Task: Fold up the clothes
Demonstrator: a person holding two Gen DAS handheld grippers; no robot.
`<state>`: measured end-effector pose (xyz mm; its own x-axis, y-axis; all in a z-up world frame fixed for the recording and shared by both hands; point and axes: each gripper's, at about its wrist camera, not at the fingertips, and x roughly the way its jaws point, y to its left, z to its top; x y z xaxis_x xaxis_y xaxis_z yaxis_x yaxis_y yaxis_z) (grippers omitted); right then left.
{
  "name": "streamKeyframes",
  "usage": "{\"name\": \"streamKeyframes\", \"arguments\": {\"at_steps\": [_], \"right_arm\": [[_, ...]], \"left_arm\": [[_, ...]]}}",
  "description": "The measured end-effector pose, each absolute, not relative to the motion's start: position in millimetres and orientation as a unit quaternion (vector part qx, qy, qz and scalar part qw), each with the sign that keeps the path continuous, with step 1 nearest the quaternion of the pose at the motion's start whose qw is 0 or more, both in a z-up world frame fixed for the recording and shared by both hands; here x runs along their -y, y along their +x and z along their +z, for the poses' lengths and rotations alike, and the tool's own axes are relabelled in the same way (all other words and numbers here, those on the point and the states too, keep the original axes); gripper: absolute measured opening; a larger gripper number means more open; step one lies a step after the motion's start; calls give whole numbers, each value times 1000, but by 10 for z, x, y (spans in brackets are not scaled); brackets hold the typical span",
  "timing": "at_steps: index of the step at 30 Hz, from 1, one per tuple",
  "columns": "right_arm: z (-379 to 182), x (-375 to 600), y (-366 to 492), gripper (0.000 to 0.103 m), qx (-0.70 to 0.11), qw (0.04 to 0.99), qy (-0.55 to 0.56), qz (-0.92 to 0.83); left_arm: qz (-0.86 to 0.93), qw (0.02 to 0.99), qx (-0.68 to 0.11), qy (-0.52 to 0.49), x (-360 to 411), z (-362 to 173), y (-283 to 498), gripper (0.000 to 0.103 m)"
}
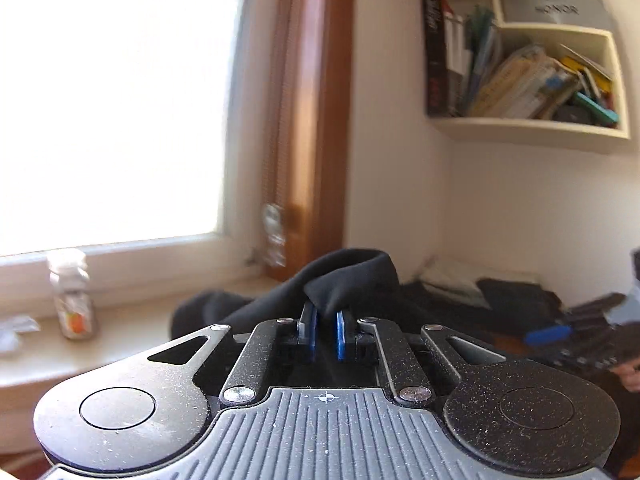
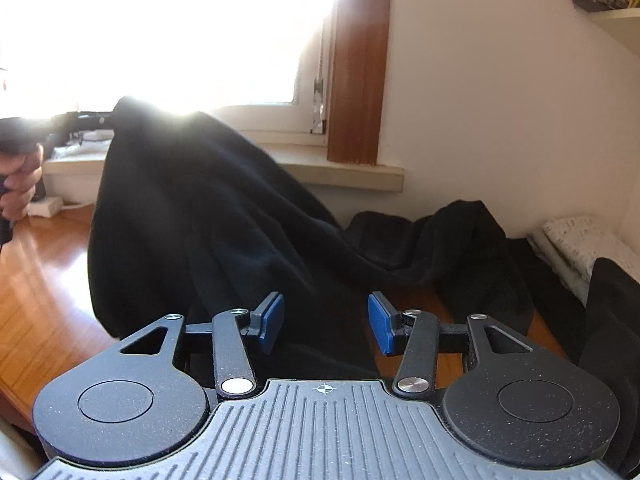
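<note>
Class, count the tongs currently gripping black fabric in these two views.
1. The left tongs pinch the raised black garment. The right tongs stand open over it, holding nothing.

Wooden table under black garments

Left gripper fingers pinched together; right gripper fingers spread.
</note>
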<state>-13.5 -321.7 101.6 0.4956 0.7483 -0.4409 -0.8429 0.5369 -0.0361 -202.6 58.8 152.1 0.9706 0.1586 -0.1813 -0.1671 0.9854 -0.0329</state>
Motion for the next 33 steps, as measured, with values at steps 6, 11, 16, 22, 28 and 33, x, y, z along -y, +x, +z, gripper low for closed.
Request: {"name": "streamKeyframes", "arguments": {"at_steps": [6, 11, 16, 22, 28, 33], "right_arm": [[985, 3184, -146, 52, -196, 841, -130, 488], [818, 2991, -129, 54, -204, 833, -178, 483], [670, 2821, -49, 54, -212, 828, -218, 470], [671, 2812, 52, 13, -220, 825, -231, 467], [1274, 2958, -28, 12, -171, 838, -197, 480], [1581, 2776, -143, 12, -143, 827, -192, 509]], "left_arm": [[97, 988, -116, -6, -678, 1418, -1925, 10], [95, 988, -120, -20, -768, 1326, -1948, 10], [91, 988, -118, -30, -828, 1318, -1969, 10], [81, 992, -99, -16, -689, 1556, -1899, 10], [90, 994, -53, -6, -618, 1985, -2084, 9], [123, 992, -21, -8, -800, 2310, -2383, 8]]}}
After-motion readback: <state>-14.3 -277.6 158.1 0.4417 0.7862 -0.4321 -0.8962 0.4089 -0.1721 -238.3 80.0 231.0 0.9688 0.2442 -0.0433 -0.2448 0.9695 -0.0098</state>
